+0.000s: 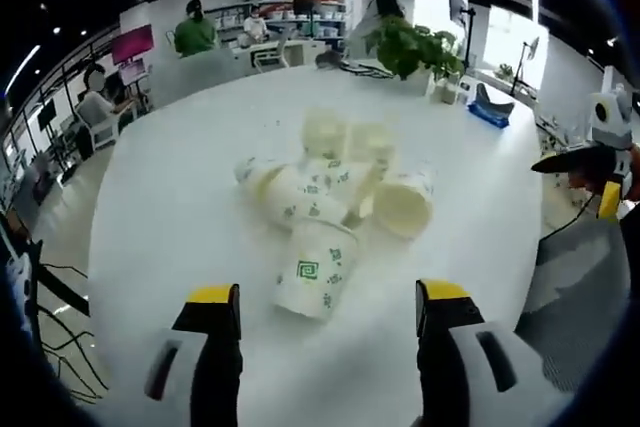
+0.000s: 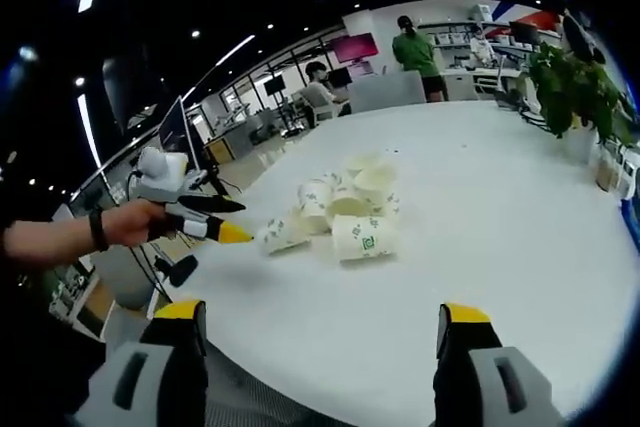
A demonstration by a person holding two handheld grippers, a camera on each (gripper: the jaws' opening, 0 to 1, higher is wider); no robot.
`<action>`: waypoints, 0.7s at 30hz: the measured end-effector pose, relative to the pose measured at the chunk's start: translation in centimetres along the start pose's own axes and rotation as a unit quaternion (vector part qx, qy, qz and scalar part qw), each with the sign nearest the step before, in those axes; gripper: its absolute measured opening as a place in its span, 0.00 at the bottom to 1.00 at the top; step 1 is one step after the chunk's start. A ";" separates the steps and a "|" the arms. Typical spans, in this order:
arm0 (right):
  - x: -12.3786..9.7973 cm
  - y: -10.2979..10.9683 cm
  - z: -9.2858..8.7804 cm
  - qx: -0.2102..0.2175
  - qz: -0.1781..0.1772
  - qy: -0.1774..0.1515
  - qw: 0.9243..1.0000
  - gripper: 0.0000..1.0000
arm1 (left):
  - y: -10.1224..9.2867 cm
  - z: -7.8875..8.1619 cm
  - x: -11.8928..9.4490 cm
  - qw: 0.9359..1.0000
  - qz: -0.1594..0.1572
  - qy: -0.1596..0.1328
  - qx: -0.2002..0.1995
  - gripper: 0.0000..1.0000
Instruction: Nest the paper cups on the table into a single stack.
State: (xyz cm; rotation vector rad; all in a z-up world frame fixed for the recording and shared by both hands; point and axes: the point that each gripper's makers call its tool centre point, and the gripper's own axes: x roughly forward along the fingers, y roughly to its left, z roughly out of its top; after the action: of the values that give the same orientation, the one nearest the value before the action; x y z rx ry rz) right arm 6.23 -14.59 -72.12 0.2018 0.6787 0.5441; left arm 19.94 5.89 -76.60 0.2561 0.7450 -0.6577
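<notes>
**Paper cups lie in a loose heap; both grippers spread and empty**

In the left gripper view, the left gripper (image 1: pixel 328 312) points at a cluster of paper cups (image 1: pixel 335 197) near the middle of a round white table (image 1: pixel 170 217). Its two yellow-tipped jaws stand wide apart with nothing between them. The nearest cup (image 1: pixel 315 269) lies on its side just ahead of the jaws, a green square pattern on its wall. Behind it, more cups lie tipped and touching — one to the right shows its open mouth (image 1: pixel 405 209) toward the camera, and a few at the back look upright, though blur makes that uncertain. A potted plant (image 1: pixel 412 47) stands at the table's far edge.

In the right gripper view, the right gripper (image 2: pixel 325 332) hangs over the table's near rim, well short of the cups, its jaws spread and holding nothing. The left gripper comes in from the left, held in a person's hand (image 2: pixel 135 222), its yellow tip just beside the outermost cup (image 2: pixel 283 234) — whether it touches cannot be told.
</notes>
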 end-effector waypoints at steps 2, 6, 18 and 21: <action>0.0 0.1 -0.1 -0.002 0.001 0.001 1.000 0.97 | 0.2 -0.3 1.0 1.000 -0.001 0.012 0.012 0.70; 0.0 0.6 -0.2 -0.003 0.005 0.002 1.000 0.97 | 0.4 -0.8 2.7 0.999 -0.008 0.032 -0.004 0.68; -0.6 0.7 -1.5 -0.004 0.004 0.015 1.000 0.97 | 0.3 -1.4 6.4 0.995 -0.041 0.074 0.054 0.58; -0.7 0.6 -1.7 -0.005 0.004 0.018 1.000 0.96 | -0.2 -1.9 6.5 0.993 -0.043 0.091 0.066 0.56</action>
State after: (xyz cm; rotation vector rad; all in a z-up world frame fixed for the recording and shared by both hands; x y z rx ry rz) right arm 4.45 -14.44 -72.88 0.1849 0.7109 0.5605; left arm 22.36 3.60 -82.44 0.4106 0.8929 -0.7740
